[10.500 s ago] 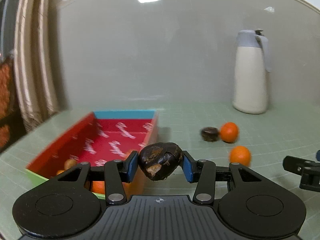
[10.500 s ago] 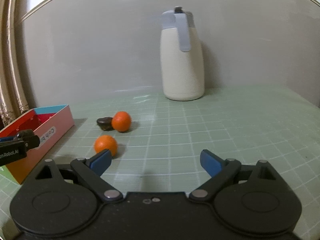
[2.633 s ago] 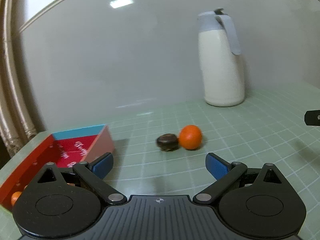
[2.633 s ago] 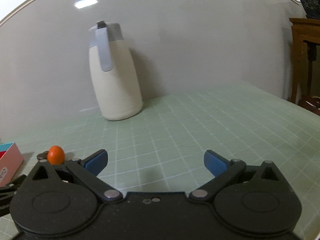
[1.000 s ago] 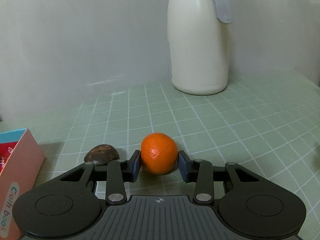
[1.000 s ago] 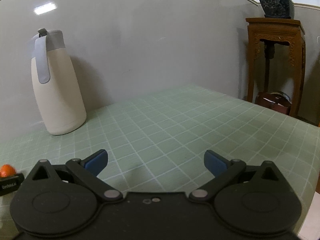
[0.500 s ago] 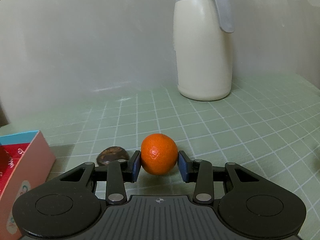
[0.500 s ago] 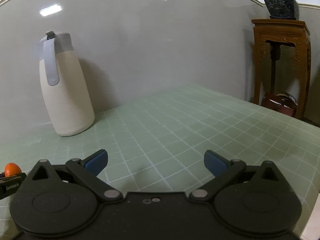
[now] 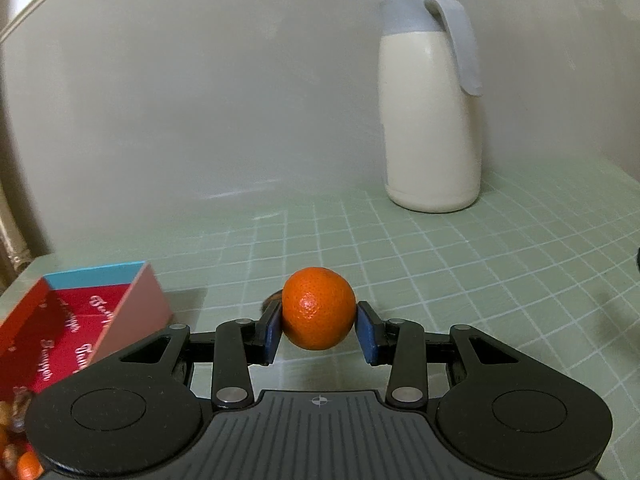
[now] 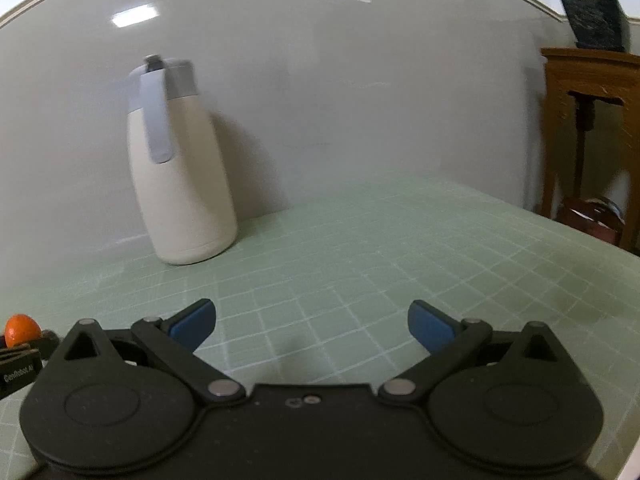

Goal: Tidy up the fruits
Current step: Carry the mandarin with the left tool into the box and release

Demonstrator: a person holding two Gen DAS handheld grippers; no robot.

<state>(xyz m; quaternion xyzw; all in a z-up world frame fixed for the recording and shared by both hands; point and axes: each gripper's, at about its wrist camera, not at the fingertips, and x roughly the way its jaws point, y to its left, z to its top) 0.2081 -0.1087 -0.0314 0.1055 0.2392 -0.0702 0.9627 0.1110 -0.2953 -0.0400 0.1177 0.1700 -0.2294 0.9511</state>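
Observation:
My left gripper (image 9: 319,330) is shut on a small orange (image 9: 319,313), its blue pads pressing both sides, and holds it above the green grid mat. A dark brown fruit (image 9: 272,298) peeks out just behind the orange on the mat. To the lower left lies the open red box (image 9: 80,332), with several small fruits at its near end. My right gripper (image 10: 312,326) stands open over bare mat with nothing between its fingers. In the right wrist view the orange (image 10: 22,329) shows at the far left edge, in the left gripper's tip.
A cream jug with a grey lid and handle (image 9: 432,120) stands at the back by the grey wall, also seen as the jug (image 10: 180,168) in the right wrist view. A wooden stand with a potted plant (image 10: 592,128) is beyond the table's right edge.
The left gripper has lifted and drawn back with the orange in it, swinging left so more of the red box shows. The right view has turned slightly left; the jug sits nearer the centre.

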